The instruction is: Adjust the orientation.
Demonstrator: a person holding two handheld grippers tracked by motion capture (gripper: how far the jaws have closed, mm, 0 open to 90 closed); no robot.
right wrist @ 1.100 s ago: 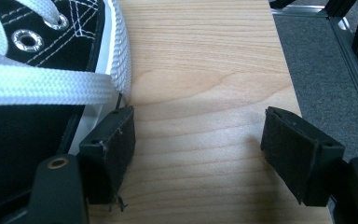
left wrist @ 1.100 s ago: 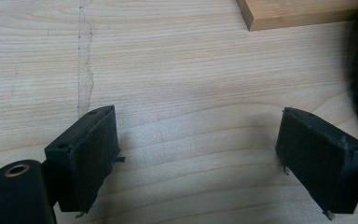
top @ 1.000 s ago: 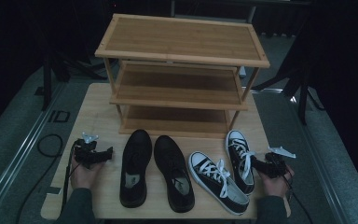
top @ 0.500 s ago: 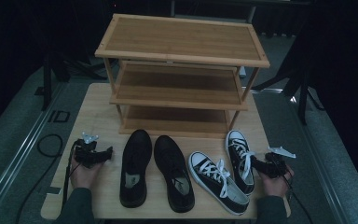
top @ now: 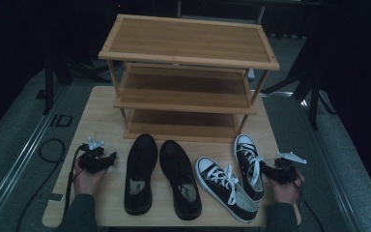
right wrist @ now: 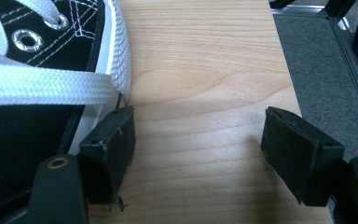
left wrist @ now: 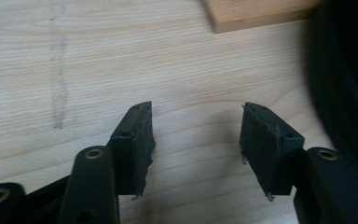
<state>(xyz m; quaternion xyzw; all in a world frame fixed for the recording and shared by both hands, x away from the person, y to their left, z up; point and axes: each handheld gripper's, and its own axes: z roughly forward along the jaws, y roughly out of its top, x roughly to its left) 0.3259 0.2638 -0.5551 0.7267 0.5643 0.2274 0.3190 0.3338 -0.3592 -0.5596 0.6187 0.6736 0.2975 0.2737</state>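
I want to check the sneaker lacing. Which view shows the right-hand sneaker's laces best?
The right gripper view: the sneaker fills its left side, with laces and eyelets sharp. The high view shows the whole sneaker, small and dim. The left gripper view looks at bare table.

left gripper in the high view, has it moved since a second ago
No. The left gripper sits at the same spot beside the left black leather shoe, below the shoe rack; its jaws have just been closing, with nothing between them.
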